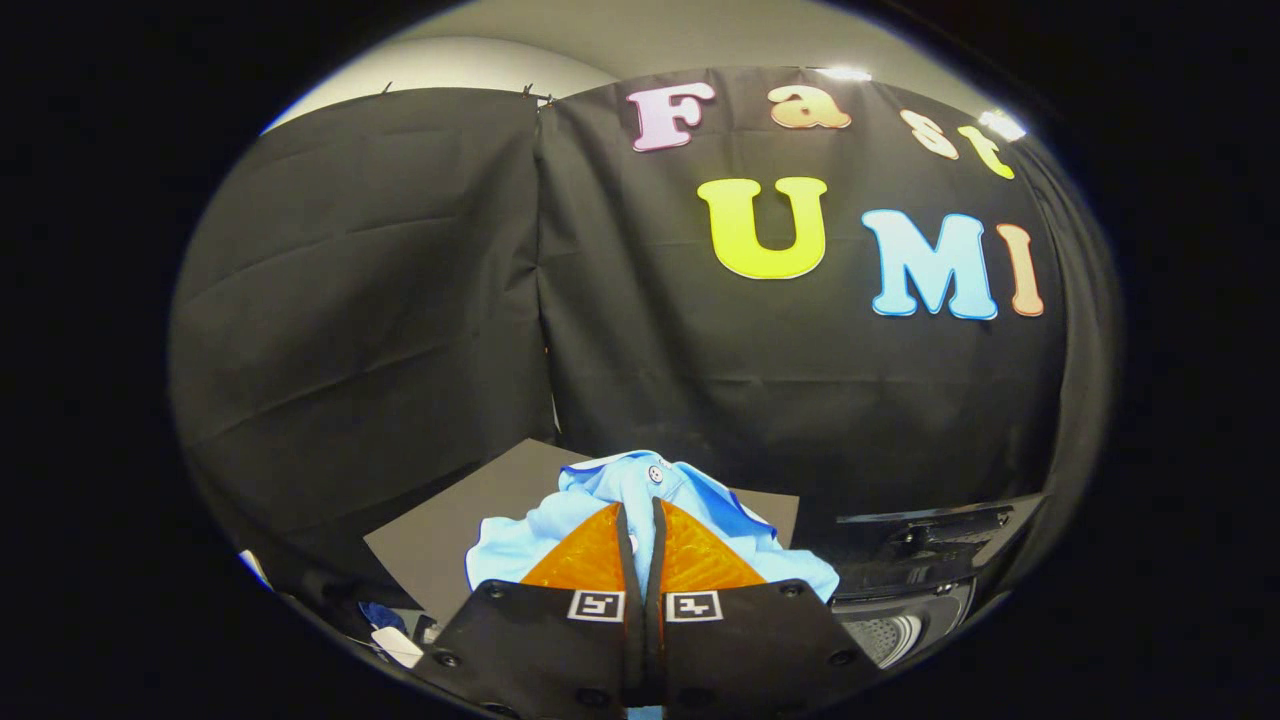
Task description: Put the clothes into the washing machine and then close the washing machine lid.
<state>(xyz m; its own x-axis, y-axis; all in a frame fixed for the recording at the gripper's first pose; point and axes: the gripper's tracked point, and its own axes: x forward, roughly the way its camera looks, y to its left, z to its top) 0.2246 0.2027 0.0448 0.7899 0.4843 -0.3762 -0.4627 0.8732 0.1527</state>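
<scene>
Carrying light-blue shirt [640, 490] clamped in hand-held gripper [640, 540]; next, swinging toward open washing machine [900, 610] and releasing inside.

The tongs [640, 520] are seen closed on a bunched shirt [640, 490], with a thin fold of it pinched between the two fingers [590, 555] and the rest spread to both sides and just ahead of the tips. Behind and to the left of the shirt a flat board [450, 520] is laid. To the right of the fingers, lower down, the washing machine [900, 610] is placed, its drum opening [885, 635] exposed and its raised lid [930, 530] stood behind the opening. The cloth wall [400, 300] is hung behind everything.
</scene>
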